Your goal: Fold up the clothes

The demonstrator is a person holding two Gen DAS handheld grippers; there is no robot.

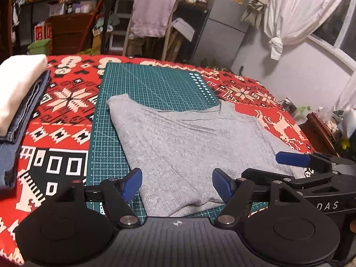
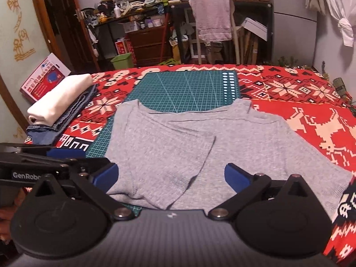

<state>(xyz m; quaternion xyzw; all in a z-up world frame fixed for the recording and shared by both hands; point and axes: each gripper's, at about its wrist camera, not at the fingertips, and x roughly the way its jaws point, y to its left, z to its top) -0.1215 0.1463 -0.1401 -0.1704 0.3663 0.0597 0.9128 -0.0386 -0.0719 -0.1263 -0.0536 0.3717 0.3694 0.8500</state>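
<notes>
Nearest, the left gripper (image 1: 177, 187) and the right gripper (image 2: 171, 176) both hover with fingers spread, pinching nothing, just above the near hem of the grey sweater (image 2: 178, 146). It lies flat across the green cutting mat (image 2: 184, 86) on the patterned worktop (image 2: 311, 102), one sleeve already folded over the body. The knit looks soft, light and floppy; hem corners or shoulders seem the best holds. Farther left sits a stack of folded clothes (image 2: 60, 102).

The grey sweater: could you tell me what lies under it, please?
Under the grey sweater lie the green cutting mat and red patterned cloth; anything beneath its middle is covered.
</notes>
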